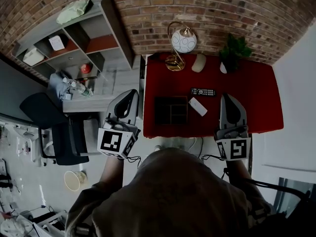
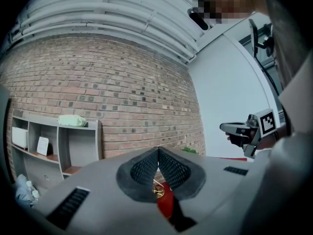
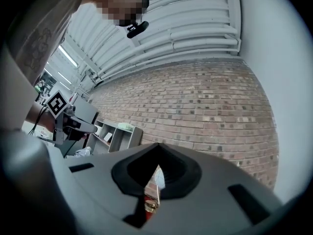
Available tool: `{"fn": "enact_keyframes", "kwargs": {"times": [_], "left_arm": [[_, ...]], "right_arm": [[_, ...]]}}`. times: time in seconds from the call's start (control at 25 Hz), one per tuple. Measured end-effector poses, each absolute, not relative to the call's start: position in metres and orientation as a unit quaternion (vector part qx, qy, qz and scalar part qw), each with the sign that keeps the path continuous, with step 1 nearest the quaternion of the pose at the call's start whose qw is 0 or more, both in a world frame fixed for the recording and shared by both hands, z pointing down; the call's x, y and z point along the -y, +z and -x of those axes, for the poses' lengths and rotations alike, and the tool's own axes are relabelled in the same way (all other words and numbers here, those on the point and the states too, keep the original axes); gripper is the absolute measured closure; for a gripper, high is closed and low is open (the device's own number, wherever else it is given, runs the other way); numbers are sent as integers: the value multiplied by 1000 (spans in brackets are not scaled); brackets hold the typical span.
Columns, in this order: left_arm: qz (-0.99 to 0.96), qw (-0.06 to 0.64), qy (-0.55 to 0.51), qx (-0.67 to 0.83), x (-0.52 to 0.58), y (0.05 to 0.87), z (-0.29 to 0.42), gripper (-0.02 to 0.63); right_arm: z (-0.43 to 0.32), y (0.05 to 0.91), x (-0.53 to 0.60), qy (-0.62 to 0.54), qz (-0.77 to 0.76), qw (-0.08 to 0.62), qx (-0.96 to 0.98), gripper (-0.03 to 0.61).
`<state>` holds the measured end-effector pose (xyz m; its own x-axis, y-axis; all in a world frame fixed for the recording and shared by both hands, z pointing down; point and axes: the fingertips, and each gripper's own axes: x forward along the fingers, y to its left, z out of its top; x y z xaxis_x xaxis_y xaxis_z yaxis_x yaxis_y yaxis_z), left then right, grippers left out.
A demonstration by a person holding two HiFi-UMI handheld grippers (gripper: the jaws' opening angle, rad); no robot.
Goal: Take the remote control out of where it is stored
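Note:
A black remote control (image 1: 203, 92) lies flat on the red table (image 1: 256, 98), to the right of and beyond a dark compartmented box (image 1: 171, 110). A smaller white remote (image 1: 198, 106) rests just right of that box. My left gripper (image 1: 132, 93) hovers off the table's left edge, shut and empty, its pads meeting in the left gripper view (image 2: 158, 151). My right gripper (image 1: 226, 97) is held over the table's right part, near the front edge and right of the white remote. It is also shut on nothing (image 3: 157, 148). Both point roughly level toward the brick wall.
A gold lamp with a white globe (image 1: 180, 43), a pale oval object (image 1: 199, 62) and a potted plant (image 1: 234, 51) stand along the table's back. A grey shelf unit (image 1: 74, 38) stands left, with a dark chair (image 1: 54, 127) and a round bin (image 1: 74, 180) nearer.

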<state>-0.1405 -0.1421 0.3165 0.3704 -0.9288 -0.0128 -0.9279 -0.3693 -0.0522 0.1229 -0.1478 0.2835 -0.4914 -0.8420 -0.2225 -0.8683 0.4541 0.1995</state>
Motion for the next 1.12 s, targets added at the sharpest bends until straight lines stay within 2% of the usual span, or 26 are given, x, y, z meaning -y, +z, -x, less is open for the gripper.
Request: {"fn": "enact_keyframes", "kwargs": {"times": [0.2,0.68,1.12], "left_arm": [[832,34,-8,-554,139,314,139,603],[835,35,-13,-549,132,318,145,603],[833,13,-17,-553,133,330,147,603]], "right_arm": [[-122,292,153,108,495,54,-860,568],[-108,304,150,99,488,34,-867,568],[-114,322,153,55,493,32,-868,568]]}}
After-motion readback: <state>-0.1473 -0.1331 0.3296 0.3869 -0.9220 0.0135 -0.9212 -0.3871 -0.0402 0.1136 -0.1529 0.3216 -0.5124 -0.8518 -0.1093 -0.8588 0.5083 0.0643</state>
